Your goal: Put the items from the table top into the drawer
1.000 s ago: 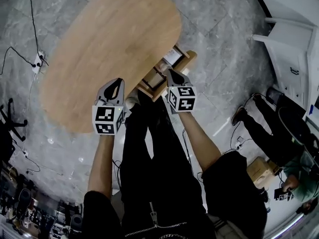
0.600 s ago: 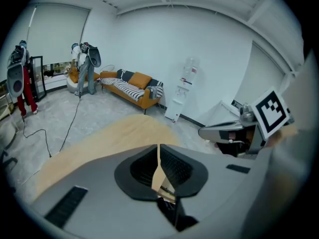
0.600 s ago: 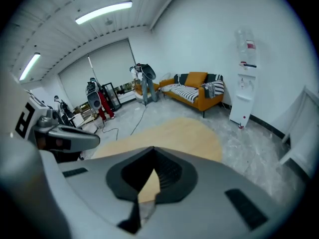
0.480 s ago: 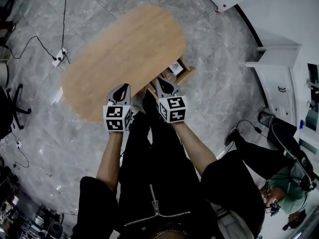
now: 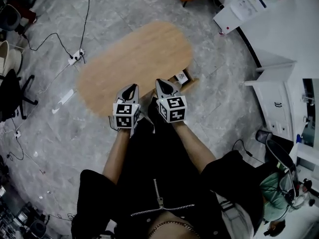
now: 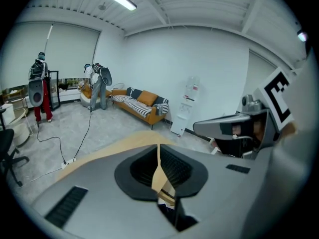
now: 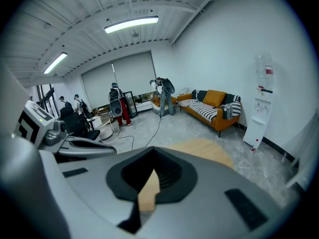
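now the surface (image 5: pixel 134 59) looks bare; left gripper (image 5: pixel 131 87) and right gripper (image 5: pixel 161 82) hover by its edge, jaws pressed together, empty. push the open drawer (image 5: pixel 183 79) shut squarely.

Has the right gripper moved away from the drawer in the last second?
Yes. The right gripper has risen and pulled back from the drawer at the table edge, toward the person; its jaws are shut, holding nothing.

The person wears black clothes (image 5: pixel 149 166), short sleeves (image 5: pixel 94 183), with a silver zip (image 5: pixel 158 199) at 6 o'clock. The left gripper (image 5: pixel 130 88) and right gripper (image 5: pixel 162 83) are grey, each with a cube (image 5: pixel 125 116) of black-and-white square markers.
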The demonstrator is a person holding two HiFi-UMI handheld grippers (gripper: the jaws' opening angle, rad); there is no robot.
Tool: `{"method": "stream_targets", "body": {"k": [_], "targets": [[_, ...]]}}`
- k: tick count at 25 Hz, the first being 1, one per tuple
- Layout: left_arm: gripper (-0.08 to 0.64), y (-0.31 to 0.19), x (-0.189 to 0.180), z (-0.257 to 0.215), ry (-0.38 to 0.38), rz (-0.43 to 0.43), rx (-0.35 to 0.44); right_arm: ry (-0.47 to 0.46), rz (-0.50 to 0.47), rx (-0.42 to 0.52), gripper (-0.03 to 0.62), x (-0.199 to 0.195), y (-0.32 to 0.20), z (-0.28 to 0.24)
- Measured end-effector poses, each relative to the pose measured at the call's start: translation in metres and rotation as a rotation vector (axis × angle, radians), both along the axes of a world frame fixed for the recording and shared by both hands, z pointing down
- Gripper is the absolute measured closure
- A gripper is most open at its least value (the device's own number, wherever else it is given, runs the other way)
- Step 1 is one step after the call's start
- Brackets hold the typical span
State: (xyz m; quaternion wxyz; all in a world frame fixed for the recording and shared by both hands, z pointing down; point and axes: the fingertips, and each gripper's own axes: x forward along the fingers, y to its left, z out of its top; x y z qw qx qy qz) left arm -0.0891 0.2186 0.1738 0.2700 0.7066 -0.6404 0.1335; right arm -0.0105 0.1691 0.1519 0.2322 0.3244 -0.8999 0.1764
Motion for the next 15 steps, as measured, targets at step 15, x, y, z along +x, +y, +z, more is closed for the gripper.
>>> {"method": "stream_targets", "body": {"k": [15], "targets": [[0.535, 0.036, -0.021, -0.027, 0.000, -0.080, 0.054, -0.050, -0.111, 0.056, 0.584, -0.043, 0.037, -0.045]]}}
